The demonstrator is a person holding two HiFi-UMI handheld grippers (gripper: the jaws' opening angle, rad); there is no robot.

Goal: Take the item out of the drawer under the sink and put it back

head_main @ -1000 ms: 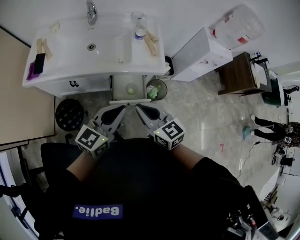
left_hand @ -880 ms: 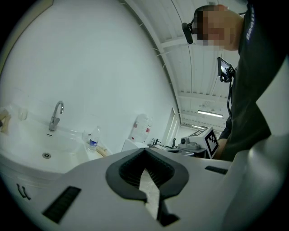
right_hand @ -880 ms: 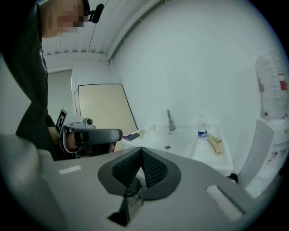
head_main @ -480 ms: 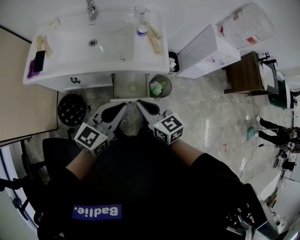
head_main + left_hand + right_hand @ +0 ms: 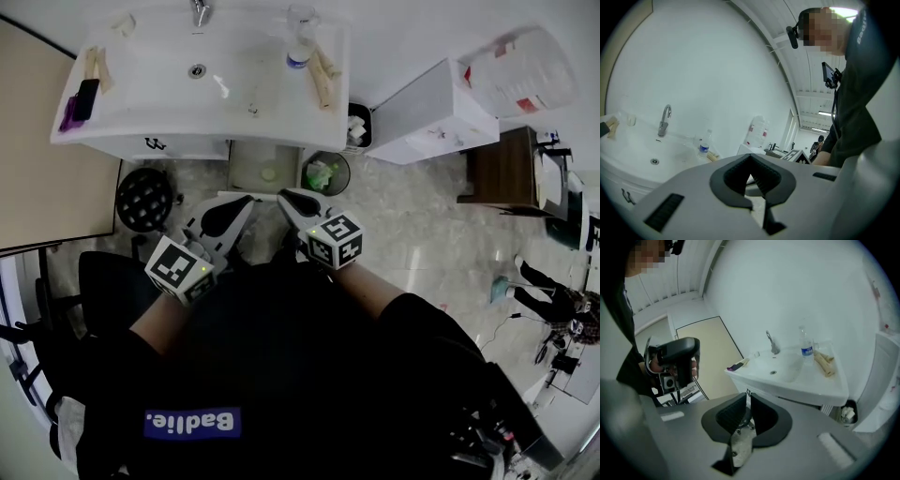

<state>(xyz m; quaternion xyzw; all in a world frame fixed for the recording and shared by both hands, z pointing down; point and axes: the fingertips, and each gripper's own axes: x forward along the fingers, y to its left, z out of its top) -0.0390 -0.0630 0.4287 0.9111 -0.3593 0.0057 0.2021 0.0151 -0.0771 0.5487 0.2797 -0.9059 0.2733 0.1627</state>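
Pale-green and small, the item lies in the pulled-out drawer just ahead of your left claw and right claw, both closed together and empty; expect it light, probably rigid, possibly slippery, so grip across its middle with modest force.

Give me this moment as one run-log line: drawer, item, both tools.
drawer: open under sink | item: small pale thing inside drawer, untouched | left tool: shut, empty, short of drawer | right tool: shut, empty, short of drawer
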